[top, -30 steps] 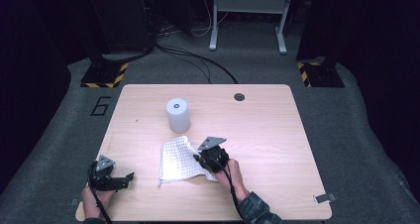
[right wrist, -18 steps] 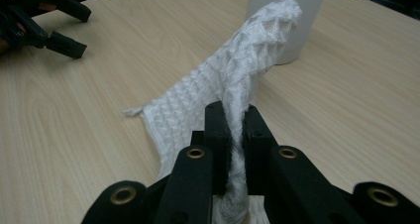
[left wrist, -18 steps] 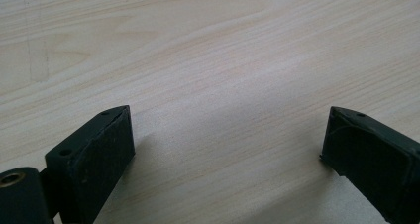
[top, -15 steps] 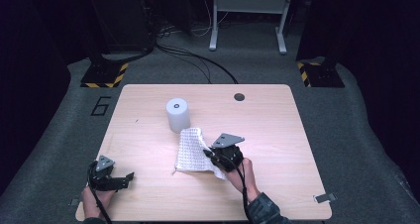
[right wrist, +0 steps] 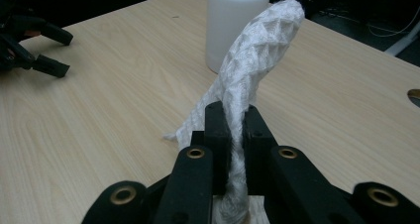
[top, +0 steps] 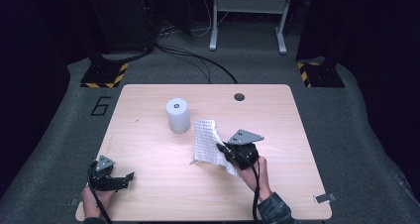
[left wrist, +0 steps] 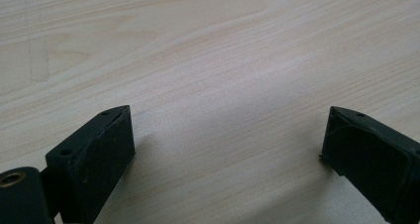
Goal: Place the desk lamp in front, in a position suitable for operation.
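Observation:
A white waffle-textured cloth [top: 207, 140] is partly lifted off the middle of the wooden table [top: 148, 135]. My right gripper [top: 221, 148] is shut on its edge, and in the right gripper view the cloth [right wrist: 252, 60] rises between the two black jaws and arches toward the far side. My right gripper [right wrist: 234, 120] pinches it tightly. A white cylinder [top: 178, 115] stands upright just behind and left of the cloth, also seen as the cylinder [right wrist: 235, 21]. My left gripper [top: 130, 177] rests near the table's front left corner, open, with bare wood between its jaws [left wrist: 228, 149].
A dark round hole [top: 239, 96] sits in the table near its far edge. Beyond the table are grey carpet, black cables [top: 198, 60], yellow-and-black striped bases [top: 105, 78] and a metal frame [top: 247, 6]. The left gripper [right wrist: 34, 40] shows far off in the right gripper view.
My right gripper has moved to the right and away from the person with the cloth, raising and folding it over. The left gripper has stayed put.

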`<state>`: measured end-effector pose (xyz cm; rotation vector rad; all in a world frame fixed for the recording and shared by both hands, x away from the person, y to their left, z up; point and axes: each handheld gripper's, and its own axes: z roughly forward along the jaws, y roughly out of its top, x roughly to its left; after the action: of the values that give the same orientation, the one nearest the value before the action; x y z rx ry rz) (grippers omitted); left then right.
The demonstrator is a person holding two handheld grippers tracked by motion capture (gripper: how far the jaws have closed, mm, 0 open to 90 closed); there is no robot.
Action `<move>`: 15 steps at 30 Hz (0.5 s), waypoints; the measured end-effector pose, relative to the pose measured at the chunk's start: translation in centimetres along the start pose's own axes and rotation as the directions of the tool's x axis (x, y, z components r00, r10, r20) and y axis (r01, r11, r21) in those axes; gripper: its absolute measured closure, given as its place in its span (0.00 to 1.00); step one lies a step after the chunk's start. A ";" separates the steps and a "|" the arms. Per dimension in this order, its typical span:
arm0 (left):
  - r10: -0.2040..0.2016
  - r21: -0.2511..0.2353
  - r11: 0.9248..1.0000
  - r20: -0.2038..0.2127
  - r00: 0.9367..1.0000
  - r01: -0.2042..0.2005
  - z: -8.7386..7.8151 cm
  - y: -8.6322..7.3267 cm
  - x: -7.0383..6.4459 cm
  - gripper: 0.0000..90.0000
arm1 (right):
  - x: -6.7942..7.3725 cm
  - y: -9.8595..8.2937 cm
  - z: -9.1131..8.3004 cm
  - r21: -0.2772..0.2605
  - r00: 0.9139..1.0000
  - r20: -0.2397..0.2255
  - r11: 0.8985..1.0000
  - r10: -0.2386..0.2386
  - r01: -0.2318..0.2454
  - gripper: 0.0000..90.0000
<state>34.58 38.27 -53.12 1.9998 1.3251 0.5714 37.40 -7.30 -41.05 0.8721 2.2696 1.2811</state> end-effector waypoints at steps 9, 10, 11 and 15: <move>-0.003 -0.003 1.000 -0.001 1.000 0.003 0.0 0.0 0.0 0.06 | -1.6 0.1 -2.7 -0.054 0.997 0.067 0.998 0.028 -0.025 0.94; -0.003 -0.002 1.000 -0.001 1.000 0.003 0.0 0.0 0.0 0.06 | -1.6 0.1 -2.7 -0.054 0.997 0.067 0.998 0.028 -0.025 0.94; -0.004 -0.003 1.000 -0.001 1.000 0.004 0.0 0.0 0.0 0.06 | -1.9 0.1 -2.9 -0.056 0.997 0.070 0.998 0.017 -0.014 0.94; -0.004 -0.003 1.000 -0.001 1.000 0.004 0.0 0.0 0.0 0.06 | -2.7 0.1 -4.2 -0.077 0.994 0.101 0.997 0.039 -0.031 0.94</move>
<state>34.57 38.25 -53.13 1.9949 1.3279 0.5725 36.87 -11.65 -38.80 0.9329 2.1218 1.2975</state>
